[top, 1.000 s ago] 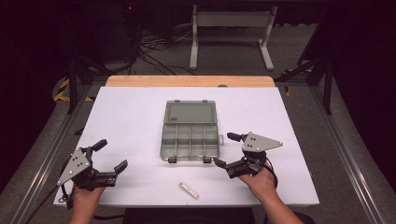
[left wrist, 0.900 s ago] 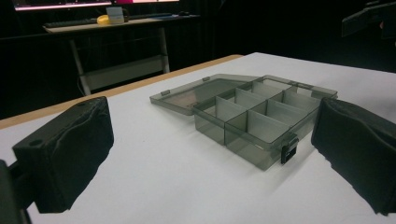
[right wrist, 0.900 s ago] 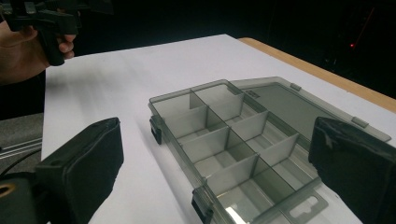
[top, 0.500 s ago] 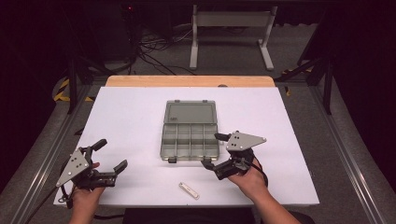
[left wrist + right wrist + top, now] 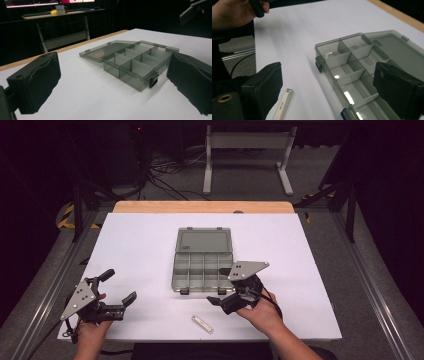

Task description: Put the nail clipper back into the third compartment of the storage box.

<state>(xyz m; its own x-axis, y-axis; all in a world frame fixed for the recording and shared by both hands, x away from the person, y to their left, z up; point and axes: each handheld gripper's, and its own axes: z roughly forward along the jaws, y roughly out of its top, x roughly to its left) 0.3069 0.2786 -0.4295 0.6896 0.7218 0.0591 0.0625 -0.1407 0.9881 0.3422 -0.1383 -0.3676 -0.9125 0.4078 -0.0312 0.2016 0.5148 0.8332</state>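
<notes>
Since the earlier frame, the right gripper (image 5: 226, 289) has been shifted toward 9 o'clock, over the near right corner of the open organizer box (image 5: 204, 261); its jaws have just been closing a little, nothing is between them, they are spread. The left gripper (image 5: 116, 290) is kept at 8 o'clock, spread and empty. A small white stick (image 5: 202, 323) is seen lying flat at 6 o'clock of the box, near the table's (image 5: 140, 245) front edge. It is judged light, stiff, thin and slippery on the white sheet; it is best pinched across its narrow width at mid-length.
</notes>
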